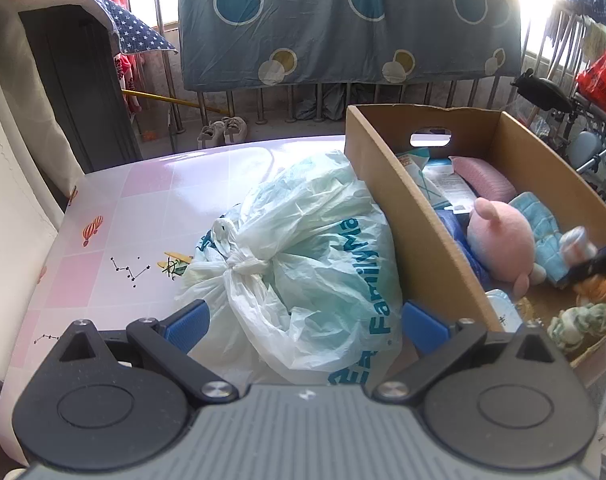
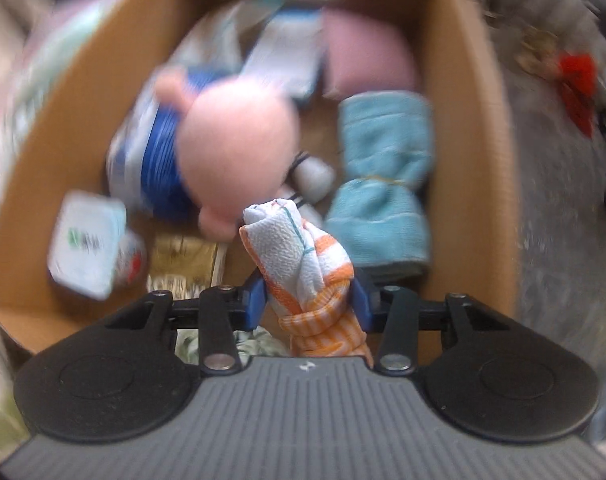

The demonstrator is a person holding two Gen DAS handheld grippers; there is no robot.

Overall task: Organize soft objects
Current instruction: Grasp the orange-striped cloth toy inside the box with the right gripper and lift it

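Only writing I can actually read is on the white plastic bag [image 1: 303, 256]: teal letters, sideways from the left wrist view, spelling "Family" and then what looks like "Ma" before it creases out of sight. The top of the bag is tied in a knot, and it sits on the pink-checked bench [image 1: 143, 200] pressed against the outer wall of the cardboard box [image 1: 415, 236]. The bench cover has little printed balloons, a plane and star constellations. There's a small white packet [image 2: 87, 243] in the box with green and dark print, too blurred to make out.

The left gripper [image 1: 305, 320] angles down over the bag with its blue fingers [image 1: 191, 322] spread wide, one on either side of the bag's near end, not pressing on it as far as I can see.

The right gripper [image 2: 308, 300] points steeply down into the box, fingers narrowed onto an orange-and-white striped cloth [image 2: 303, 256] that's rolled and knotted, sticking up between the pads.

Below it in the box: a pink plush toy [image 2: 239, 148], a rolled light-blue towel [image 2: 383, 184] tied round the middle, a pink cushion [image 2: 367, 52] at the far end, and a blue-and-white packet [image 2: 155, 160] under the plush. The whole right view is motion-blurred apart from the cloth.
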